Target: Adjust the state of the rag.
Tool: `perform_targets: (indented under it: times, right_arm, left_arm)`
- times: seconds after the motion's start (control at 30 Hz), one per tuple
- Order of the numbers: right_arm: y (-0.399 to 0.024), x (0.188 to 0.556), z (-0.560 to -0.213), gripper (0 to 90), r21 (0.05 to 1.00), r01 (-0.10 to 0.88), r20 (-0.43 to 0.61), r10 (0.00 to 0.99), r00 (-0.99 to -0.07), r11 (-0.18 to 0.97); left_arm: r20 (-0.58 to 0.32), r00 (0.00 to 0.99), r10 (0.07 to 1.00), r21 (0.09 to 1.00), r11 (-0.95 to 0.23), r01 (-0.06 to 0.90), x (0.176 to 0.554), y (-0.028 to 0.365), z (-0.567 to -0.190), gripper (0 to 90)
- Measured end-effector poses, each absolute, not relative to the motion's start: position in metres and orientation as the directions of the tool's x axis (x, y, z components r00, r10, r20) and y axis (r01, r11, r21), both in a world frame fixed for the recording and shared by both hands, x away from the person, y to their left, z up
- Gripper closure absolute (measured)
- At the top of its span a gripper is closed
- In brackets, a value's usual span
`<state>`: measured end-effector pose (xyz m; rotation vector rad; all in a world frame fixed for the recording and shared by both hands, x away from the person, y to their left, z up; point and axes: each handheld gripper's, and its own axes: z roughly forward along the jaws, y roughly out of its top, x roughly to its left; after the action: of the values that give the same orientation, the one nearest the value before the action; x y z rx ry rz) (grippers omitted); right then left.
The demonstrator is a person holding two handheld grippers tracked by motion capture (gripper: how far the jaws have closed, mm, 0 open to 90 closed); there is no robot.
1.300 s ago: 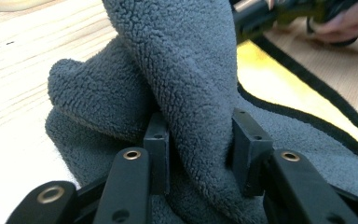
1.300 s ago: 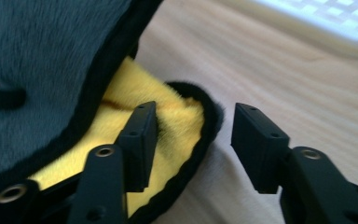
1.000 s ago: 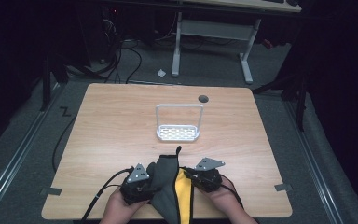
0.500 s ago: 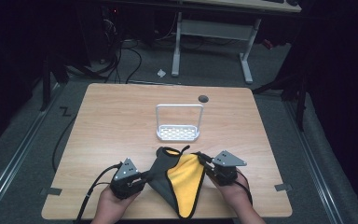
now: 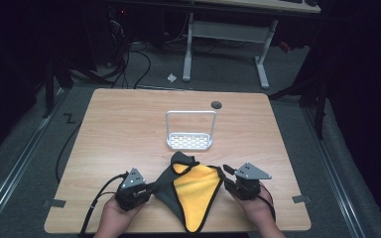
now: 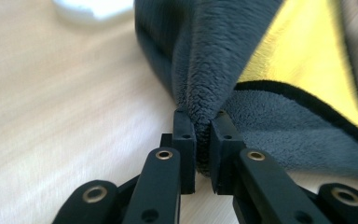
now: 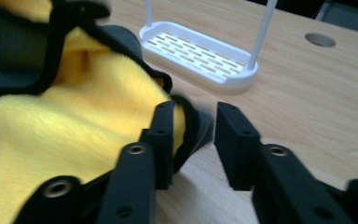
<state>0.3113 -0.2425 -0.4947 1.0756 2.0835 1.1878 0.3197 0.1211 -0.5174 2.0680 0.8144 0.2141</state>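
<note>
Spreading the cloth at the table's near edge: left gripper pinches its grey corner, right gripper has just been opening, corner loose between jaws, so re-gripping likely comes next.

Left tongs are held low with jaws clamped nearly together; right tongs are seen with jaws just parted, hands gripping both from behind.

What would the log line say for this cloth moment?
left gripper: shut on cloth | right gripper: jaws just opening, cloth corner between, unpinched | white rack: beyond, apart
</note>
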Motion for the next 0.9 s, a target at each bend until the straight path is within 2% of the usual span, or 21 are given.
perform_targets:
  times: [0.13,0.27,0.7,0.83,0.9]
  right_arm:
    - [-0.243,0.313,-0.491,62.8,0.882,0.373,-0.039,0.834,-0.551,0.287]
    - [-0.236,0.314,-0.49,62.7,0.881,0.345,-0.083,0.824,-0.561,0.324]
    - [-0.206,0.335,-0.485,61.1,0.889,0.309,-0.08,0.781,-0.62,0.337]
    - [-0.192,0.355,-0.501,64.6,0.824,0.406,-0.048,0.762,-0.645,0.396]
    - [-0.191,0.361,-0.509,70.9,0.788,0.456,-0.011,0.75,-0.661,0.414]
  left_arm:
    - [-0.173,0.753,0.635,0.745,-0.416,0.522,0.324,0.124,-0.527,82.5]
    - [-0.183,0.756,0.628,0.741,-0.418,0.526,0.322,0.125,-0.527,82.3]
    - [-0.19,0.739,0.646,0.734,-0.406,0.544,0.307,0.138,-0.531,81.6]
    - [-0.198,0.736,0.648,0.733,-0.4,0.55,0.304,0.14,-0.532,81.4]
    - [-0.198,0.737,0.647,0.735,-0.4,0.548,0.304,0.141,-0.532,81.3]
